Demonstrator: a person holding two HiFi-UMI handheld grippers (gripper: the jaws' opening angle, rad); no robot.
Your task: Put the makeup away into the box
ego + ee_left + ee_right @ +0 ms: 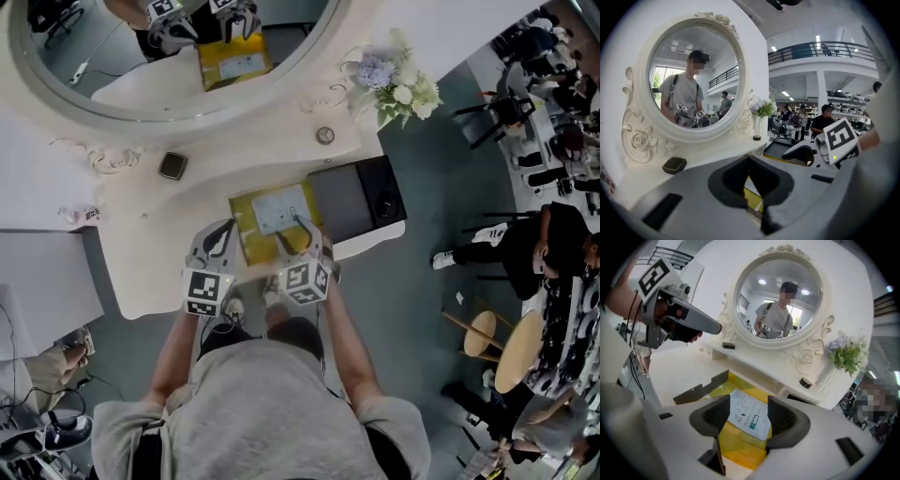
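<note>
Far left, up on the ledge of the white counter (141,253) under the round mirror (169,66), sits a small dark square compact (172,165). That looks like 1 of the makeup pieces, well apart from both grippers and not boxed yet. My read is light, hard-shelled and glossy, so probably slippery. Take it low across 2 opposite flat sides, and squeeze gently so the lid doesn't pop.

Moving across, the left gripper (749,159) is just left of the box, jaws pinched together tip to tip with nothing in them.

Centre stage is the yellow box (251,234), lying flat near the counter's front edge. A white label (281,208) lies on top, with rows of fine print and a teal block, too small to read. A grey flap (701,390) juts out at its left in the right gripper view. It looks like thin card, light and easy to dent.

The right gripper (749,408) hangs over the box, jaws spread wide and released, the label showing in the gap and the pads touching nothing. Both grippers' cubes carry black-and-white square markers, no words.

Further right and back, near the mirror's foot, is a small round dark pot (324,135), likely makeup too. It's smooth and curved, so clamp it square across the middle or it could squirt free. Then a dark flat panel (352,202) just beside the box, and flowers (396,82) at the far end.
</note>
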